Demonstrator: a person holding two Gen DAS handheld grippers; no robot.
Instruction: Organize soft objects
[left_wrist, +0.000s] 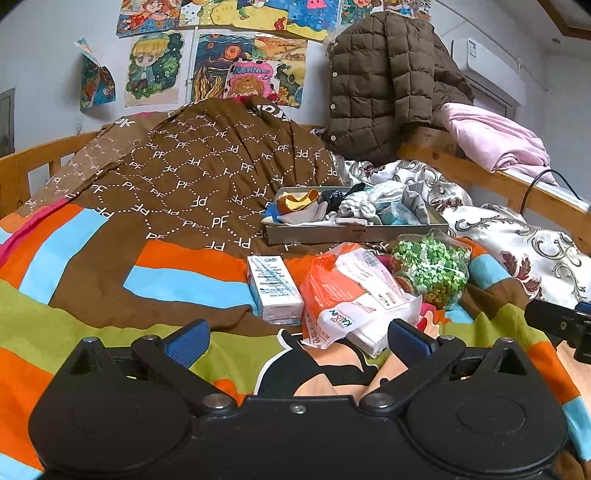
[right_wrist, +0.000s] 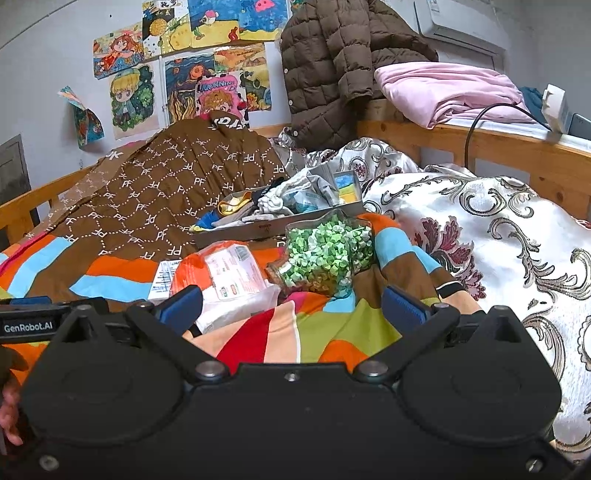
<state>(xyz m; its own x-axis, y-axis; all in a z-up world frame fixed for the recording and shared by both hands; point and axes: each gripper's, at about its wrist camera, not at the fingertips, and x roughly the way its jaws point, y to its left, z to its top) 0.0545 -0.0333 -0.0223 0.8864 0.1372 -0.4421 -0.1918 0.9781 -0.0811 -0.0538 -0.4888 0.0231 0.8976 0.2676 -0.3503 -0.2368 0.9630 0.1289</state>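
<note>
A grey tray (left_wrist: 354, 233) full of socks and soft cloths sits on the bed; it also shows in the right wrist view (right_wrist: 236, 233). In front of it lie an orange-and-white tissue pack (left_wrist: 347, 295) (right_wrist: 225, 269), a small white tissue box (left_wrist: 275, 288) (right_wrist: 162, 278) and a clear bag of green pieces (left_wrist: 430, 269) (right_wrist: 327, 254). My left gripper (left_wrist: 295, 339) is open and empty just before the tissue pack. My right gripper (right_wrist: 291, 302) is open and empty, near the tissue pack and the green bag.
A striped and brown quilt (left_wrist: 177, 192) covers the bed. A white floral blanket (right_wrist: 480, 229) lies at the right. A brown padded jacket (left_wrist: 384, 85) and pink cloth (left_wrist: 495, 140) hang on the wooden rail (right_wrist: 509, 147). A black cable (right_wrist: 480, 122) runs over the rail.
</note>
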